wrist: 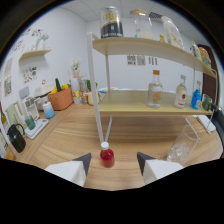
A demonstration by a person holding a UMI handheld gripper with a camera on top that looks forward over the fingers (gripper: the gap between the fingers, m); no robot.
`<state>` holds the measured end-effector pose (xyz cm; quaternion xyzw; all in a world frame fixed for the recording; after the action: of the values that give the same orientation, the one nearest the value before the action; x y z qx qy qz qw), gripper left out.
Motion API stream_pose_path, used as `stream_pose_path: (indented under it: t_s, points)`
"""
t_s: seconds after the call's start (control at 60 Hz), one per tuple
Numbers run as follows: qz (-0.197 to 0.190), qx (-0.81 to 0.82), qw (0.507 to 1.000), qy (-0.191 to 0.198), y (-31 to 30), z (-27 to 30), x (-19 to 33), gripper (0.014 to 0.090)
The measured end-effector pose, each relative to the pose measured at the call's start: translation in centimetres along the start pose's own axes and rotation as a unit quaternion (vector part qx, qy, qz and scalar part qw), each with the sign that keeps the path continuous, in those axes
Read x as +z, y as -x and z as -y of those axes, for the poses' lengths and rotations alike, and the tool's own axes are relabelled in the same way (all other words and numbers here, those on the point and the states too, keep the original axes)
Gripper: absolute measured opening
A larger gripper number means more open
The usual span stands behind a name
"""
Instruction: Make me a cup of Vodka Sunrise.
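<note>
The gripper (113, 162) hangs low over the wooden desk (65, 137) with its two fingers (84, 161) spread apart and nothing held. A small red bottle (107, 154) with a white cap stands upright on the desk in the gap between the fingertips, just ahead of them, with clear space on either side. To the right of the fingers, a little beyond them, a clear glass (180, 147) sits on the desk with what look like ice cubes in it.

Straight ahead past the red bottle, the white post of a two-level shelf (145, 107) comes down to the desk. On its lower board, ahead and to the right, stand a clear bottle with an orange label (155, 90), a bottle with a red-and-white label (181, 93), and a blue bottle (196, 98) beyond that. On the top board sits a tall container with a dark label (111, 23).

Far off to the left of the fingers are an orange basket (61, 98) and a dark kettle (16, 137).
</note>
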<state>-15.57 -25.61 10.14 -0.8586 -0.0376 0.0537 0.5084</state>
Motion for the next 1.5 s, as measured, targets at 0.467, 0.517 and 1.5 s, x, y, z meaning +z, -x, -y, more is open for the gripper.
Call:
stream_pose_path:
  t_s: [0.467,0.517,1.5]
  points:
    - [-0.065,0.021,0.997,-0.018,-15.7,1.1,-11.8,0.0851]
    - [-0.073,0.021,0.997,-0.021,-17.6,2.1,-12.6,0.0854]
    - [-0.056,0.023,0.982,-0.180,-36.6,32.5,-4.7,0.0542]
